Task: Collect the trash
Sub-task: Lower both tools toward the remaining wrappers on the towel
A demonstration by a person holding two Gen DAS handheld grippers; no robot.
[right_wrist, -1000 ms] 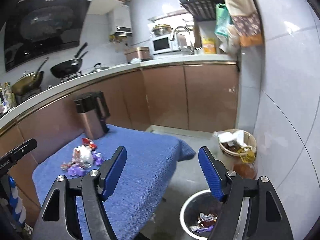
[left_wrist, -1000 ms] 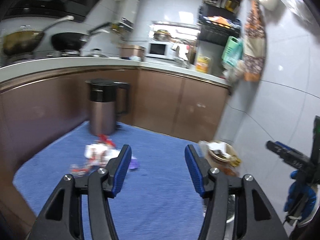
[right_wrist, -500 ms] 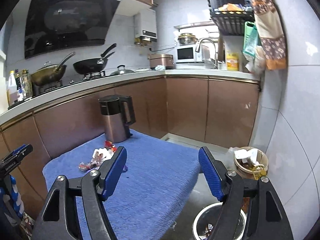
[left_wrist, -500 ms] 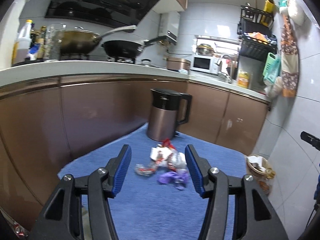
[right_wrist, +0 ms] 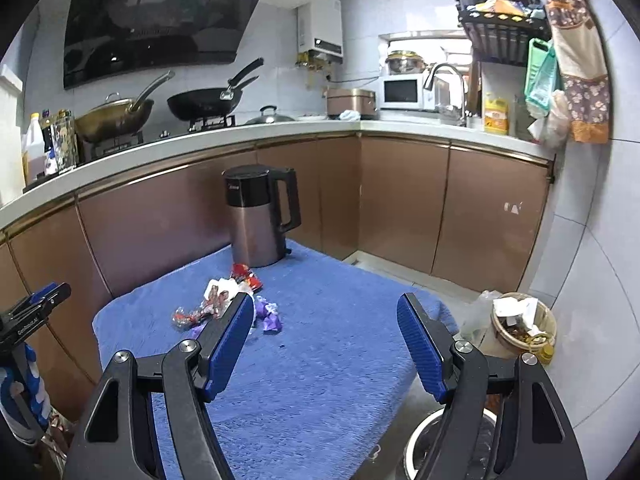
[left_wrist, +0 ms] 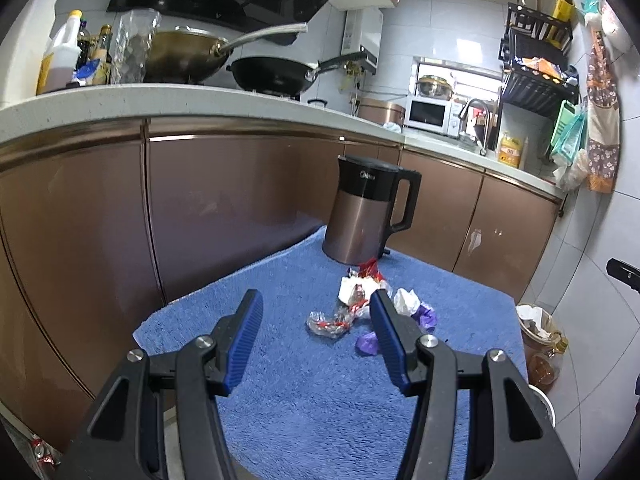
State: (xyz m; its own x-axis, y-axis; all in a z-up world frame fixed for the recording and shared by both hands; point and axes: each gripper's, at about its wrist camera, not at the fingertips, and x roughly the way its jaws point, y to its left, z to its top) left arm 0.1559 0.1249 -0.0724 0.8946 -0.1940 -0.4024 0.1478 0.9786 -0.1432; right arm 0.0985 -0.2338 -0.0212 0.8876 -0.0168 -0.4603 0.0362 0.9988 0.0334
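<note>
A small heap of trash lies on a blue towel (left_wrist: 304, 400): a clear crumpled wrapper (left_wrist: 329, 323), white and red wrappers (left_wrist: 354, 290) and purple wrappers (left_wrist: 425, 316). The heap also shows in the right wrist view (right_wrist: 224, 304). My left gripper (left_wrist: 316, 340) is open and empty, held above the towel just short of the heap. My right gripper (right_wrist: 326, 348) is open and empty, above the towel's middle, to the right of the heap. A metal bin (right_wrist: 416, 452) stands on the floor under the right gripper.
A brown electric kettle (left_wrist: 366, 216) stands on the towel behind the heap. Brown cabinets (left_wrist: 224, 208) run along the back and left. A full wicker basket (right_wrist: 520, 324) sits on the floor by the tiled wall. Pans stand on the counter.
Both grippers have swung left toward the heap and kettle. The heap now sits between the left gripper's fingers in its view. Both stay open and empty.
</note>
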